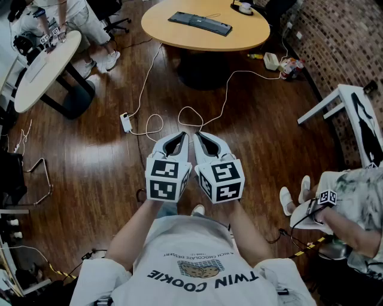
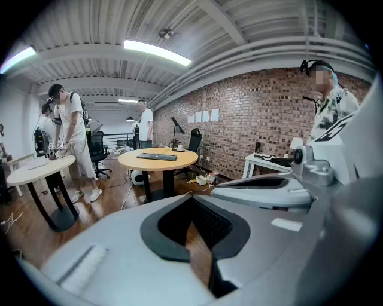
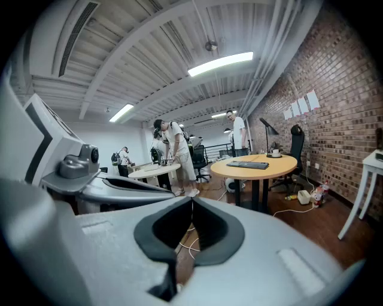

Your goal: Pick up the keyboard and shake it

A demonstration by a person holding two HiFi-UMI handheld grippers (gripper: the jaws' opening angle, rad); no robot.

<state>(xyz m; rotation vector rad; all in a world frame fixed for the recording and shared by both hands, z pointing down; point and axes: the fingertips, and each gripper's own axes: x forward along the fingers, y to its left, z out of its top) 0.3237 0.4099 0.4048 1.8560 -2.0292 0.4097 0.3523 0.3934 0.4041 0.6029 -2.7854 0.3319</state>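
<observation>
Left gripper [image 1: 178, 141] and right gripper [image 1: 204, 141]: both jaws clenched, nothing held. Keyboard [image 1: 200, 23] lies on the round table [image 1: 179, 38], well apart from both. Shirt [image 1: 197, 251] print reads "TWIN COOKIE".

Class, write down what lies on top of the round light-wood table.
On the round light-wood table lie a dark flat keyboard and, nearer the far edge, a white cup. The tabletop directly beneath both is covered, so nothing can be told of it.

Head view looks steeply down at the floor [image 1: 90, 167]; both gripper views face along their jaws toward the far tabletop [image 1: 179, 36], shared by all.
</observation>
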